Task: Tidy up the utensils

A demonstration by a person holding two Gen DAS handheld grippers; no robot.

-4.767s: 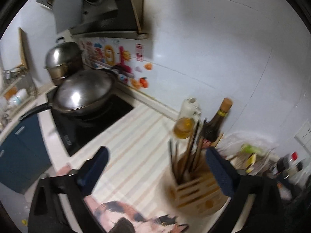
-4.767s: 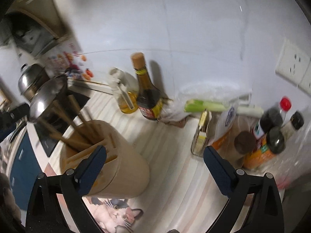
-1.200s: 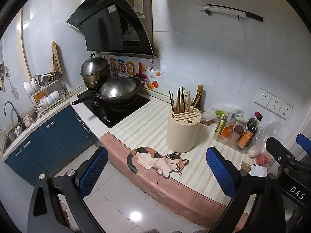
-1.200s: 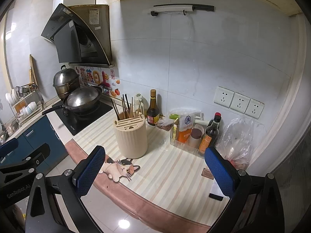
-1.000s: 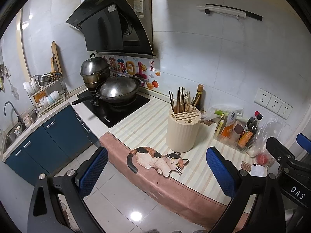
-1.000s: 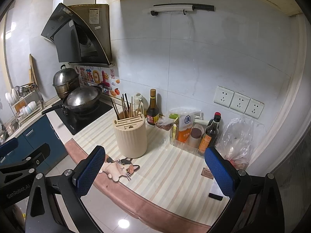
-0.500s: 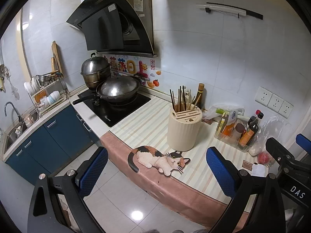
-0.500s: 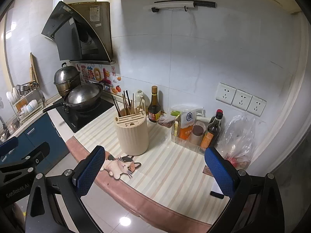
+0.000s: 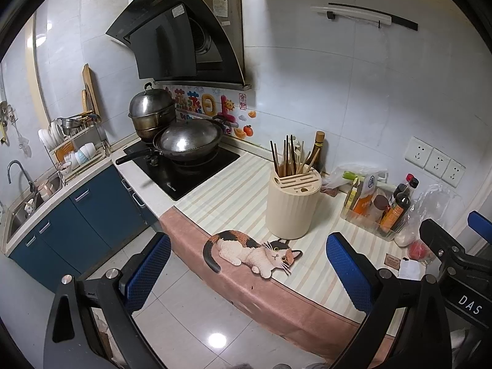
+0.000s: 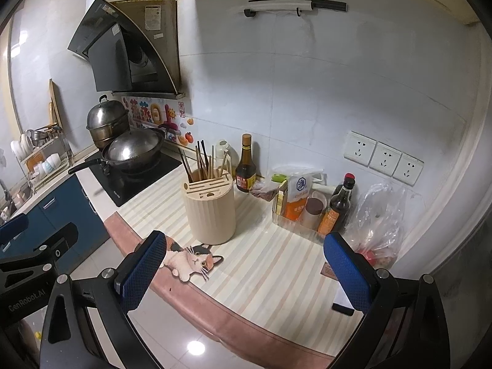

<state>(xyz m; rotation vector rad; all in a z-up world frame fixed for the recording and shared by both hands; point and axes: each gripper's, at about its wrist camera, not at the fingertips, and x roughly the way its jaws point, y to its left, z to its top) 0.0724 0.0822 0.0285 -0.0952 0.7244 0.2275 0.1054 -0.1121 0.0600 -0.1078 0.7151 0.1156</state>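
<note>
I am standing back from the desk with both tongs spread wide and holding nothing: the left tongs (image 9: 246, 273) and the right tongs (image 10: 246, 272) each hang over the floor tiles, short of the desk's front edge. The thing that matters, the cream ribbed cylindrical utensil holder with a slotted top (image 9: 292, 205), stands upright on the striped beige desk mat (image 9: 233, 196), ahead of both tongs and well apart from them. In the left view it lies slightly to the right of centre; in the right view it lies slightly left of centre, so it sits roughly between my two hands, and I cannot tell which is nearer. The bundle of wooden and dark chopsticks (image 9: 289, 158) stands in the back of the holder, long axes near vertical, fanned a little, so any grip would have to come from above.

A calico cat-shaped printed mat (image 9: 252, 251) lies at the desk's front edge just before the holder. Behind stands a brown sauce bottle (image 10: 245, 166); to the right a clear tray of condiments (image 10: 307, 209). To the left are a steel wok on a black hob (image 9: 187, 141), under a slanted black range hood (image 9: 181, 33).

I judge no loose utensil lies on the desk, so the sorting looks done.
</note>
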